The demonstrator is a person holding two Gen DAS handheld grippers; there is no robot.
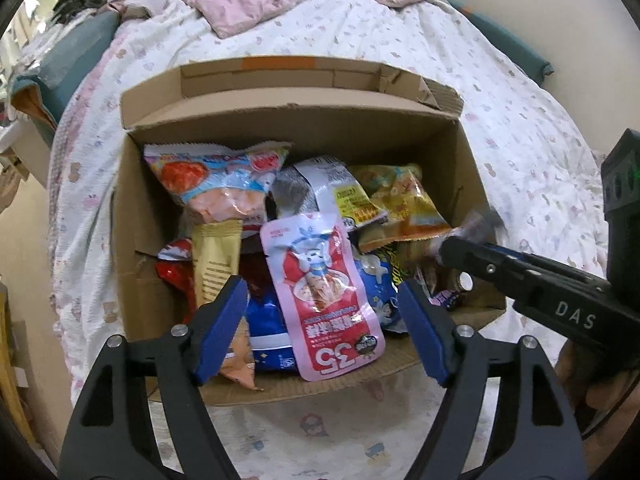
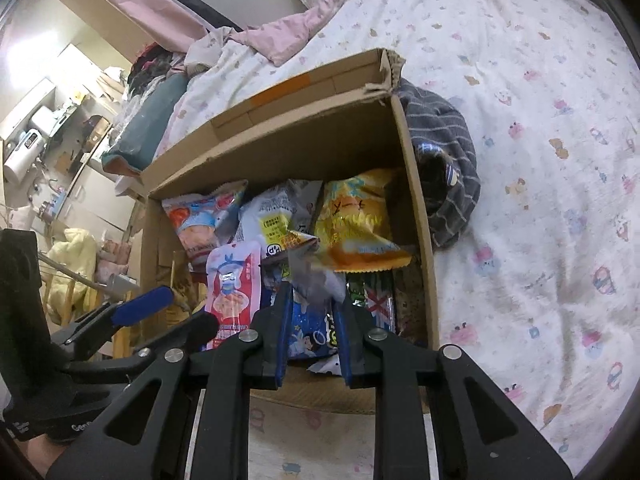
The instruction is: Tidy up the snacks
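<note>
Snack packets fill a cardboard box [image 1: 280, 136] on the bed's printed quilt [image 1: 520, 128]. From the left wrist, the left gripper [image 1: 322, 320] hangs wide open and empty over a pink pouch [image 1: 324, 300] near the box's front wall. From the right wrist, the right gripper [image 2: 312, 344] is nearly closed on a blurred silvery packet [image 2: 316, 280] above the box's right side, beside a striped grey cloth [image 2: 448, 168].

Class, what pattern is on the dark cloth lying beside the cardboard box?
Thin pale stripes on dark grey cloth, clearest in the right wrist view.
</note>
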